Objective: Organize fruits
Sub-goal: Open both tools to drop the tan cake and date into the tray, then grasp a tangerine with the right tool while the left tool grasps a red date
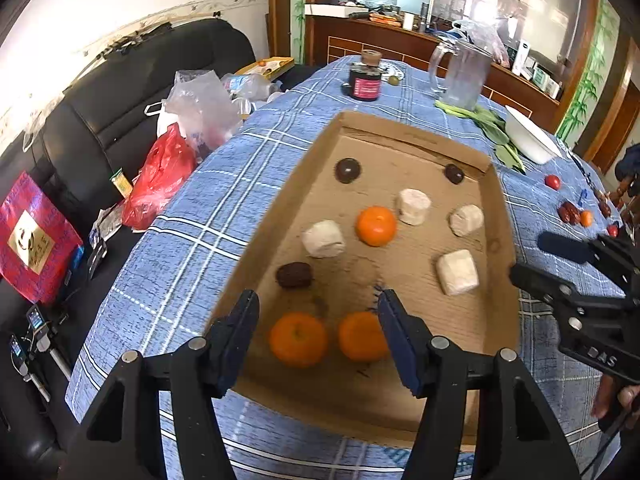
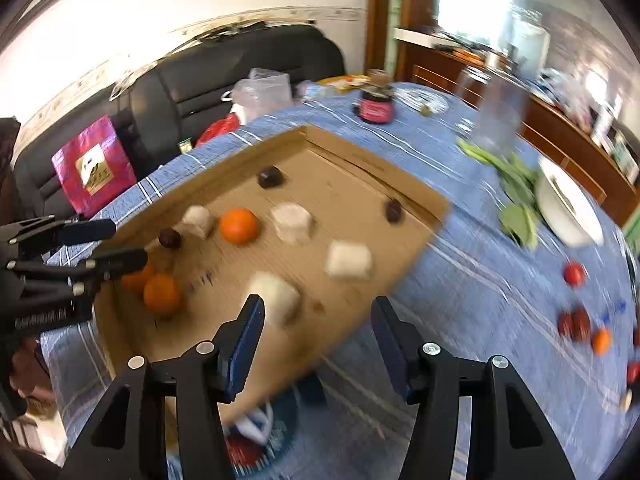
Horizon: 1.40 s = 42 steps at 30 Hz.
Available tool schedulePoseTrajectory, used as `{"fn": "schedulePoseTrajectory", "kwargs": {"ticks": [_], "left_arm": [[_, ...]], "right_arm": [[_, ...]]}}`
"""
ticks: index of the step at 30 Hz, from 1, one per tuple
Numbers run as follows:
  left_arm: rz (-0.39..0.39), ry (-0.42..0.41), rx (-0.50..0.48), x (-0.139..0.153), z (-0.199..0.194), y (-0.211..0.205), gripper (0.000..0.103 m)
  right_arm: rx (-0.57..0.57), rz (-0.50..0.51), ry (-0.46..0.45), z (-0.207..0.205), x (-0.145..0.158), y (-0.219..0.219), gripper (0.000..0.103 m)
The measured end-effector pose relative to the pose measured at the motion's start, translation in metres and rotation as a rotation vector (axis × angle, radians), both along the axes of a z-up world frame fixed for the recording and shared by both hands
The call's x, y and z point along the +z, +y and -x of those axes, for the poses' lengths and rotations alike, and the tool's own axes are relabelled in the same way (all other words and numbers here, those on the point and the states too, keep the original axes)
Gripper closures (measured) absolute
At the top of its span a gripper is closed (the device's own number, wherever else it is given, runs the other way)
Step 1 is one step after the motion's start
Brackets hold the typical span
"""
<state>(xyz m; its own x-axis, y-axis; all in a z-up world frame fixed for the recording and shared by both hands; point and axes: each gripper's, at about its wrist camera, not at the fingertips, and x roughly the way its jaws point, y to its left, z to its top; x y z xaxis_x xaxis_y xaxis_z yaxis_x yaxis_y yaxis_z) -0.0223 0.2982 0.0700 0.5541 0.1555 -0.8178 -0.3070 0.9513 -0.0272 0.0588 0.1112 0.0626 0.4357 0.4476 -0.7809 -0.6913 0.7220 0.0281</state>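
Lying under left hand-held gripper [image 1: 318, 320] — two oranges [image 1: 298, 338].

At the far end of my blue checked tablecloth [image 1: 192, 240] stands a dark jar [image 1: 365, 80] with a cork lid. To its right is a clear jug [image 1: 466, 76], then green leaves [image 1: 496, 132] beside a white dish [image 1: 530, 140]. On the left, a black sofa [image 1: 132, 92] holds a red bag [image 1: 160, 180], clear bags [image 1: 202, 108] and a red gift bag [image 1: 34, 240].

oranges [image 1: 376, 226] | three, whole | in cardboard tray [image 1: 280, 216], two touching
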Motion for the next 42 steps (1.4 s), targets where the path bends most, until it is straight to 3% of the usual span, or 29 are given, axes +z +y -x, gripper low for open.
{"fn": "schedulePoseTrajectory", "kwargs": {"ticks": [10, 15, 20, 27, 29, 31, 42], "left_arm": [[0.046, 0.037, -0.109, -0.006, -0.033, -0.077, 0.041], [0.028, 0.048, -0.199, -0.005, -0.049, -0.125, 0.041], [0.002, 0.060, -0.274, -0.007, -0.072, -0.172, 0.035], [-0.034, 0.092, -0.335, -0.017, -0.107, -0.214, 0.035], [-0.030, 0.102, -0.350, -0.020, -0.119, -0.225, 0.035], [-0.026, 0.104, -0.363, -0.022, -0.132, -0.233, 0.035], [0.056, 0.088, -0.432, -0.040, -0.223, -0.297, 0.035]], "right_arm": [[-0.246, -0.006, 0.060, -0.005, -0.019, -0.137, 0.043], [-0.388, -0.007, 0.039, -0.040, -0.016, -0.214, 0.044], [-0.453, -0.011, 0.019, -0.098, -0.015, -0.264, 0.044], [-0.400, 0.009, 0.020, -0.157, -0.036, -0.272, 0.044], [-0.370, 0.021, 0.020, -0.162, -0.043, -0.268, 0.049], [-0.345, 0.044, 0.008, -0.164, -0.047, -0.264, 0.071], [-0.346, -0.061, 0.018, -0.130, -0.036, -0.293, 0.072]]}}
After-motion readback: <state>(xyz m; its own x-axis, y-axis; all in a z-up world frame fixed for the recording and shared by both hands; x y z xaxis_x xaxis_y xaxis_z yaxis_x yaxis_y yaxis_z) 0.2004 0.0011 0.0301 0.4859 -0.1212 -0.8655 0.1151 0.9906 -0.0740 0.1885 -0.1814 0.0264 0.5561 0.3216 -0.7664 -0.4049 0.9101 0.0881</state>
